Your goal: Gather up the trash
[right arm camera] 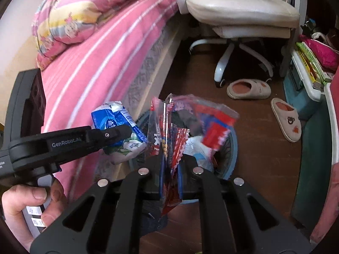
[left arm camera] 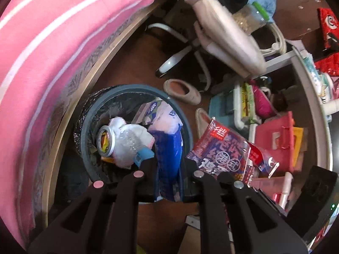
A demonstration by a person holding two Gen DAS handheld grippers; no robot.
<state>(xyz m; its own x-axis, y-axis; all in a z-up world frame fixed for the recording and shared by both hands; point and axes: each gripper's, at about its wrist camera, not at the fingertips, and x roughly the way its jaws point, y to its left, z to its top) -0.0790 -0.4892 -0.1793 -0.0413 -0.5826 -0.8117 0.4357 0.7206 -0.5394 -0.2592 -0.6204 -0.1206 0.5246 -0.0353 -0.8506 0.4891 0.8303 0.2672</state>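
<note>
Two claws loaded: left claw pinched on blue tissue pack, right claw on red snack wrapper. Both held directly above bin. Judged light, crinkly, slippery; gripped mid-fold.

Dark brown wooden floor. Bed with pink white-striped sheet along the left, bundled pastel quilt on top. White padded swivel chair beyond; two beige slippers just beside its base.
</note>
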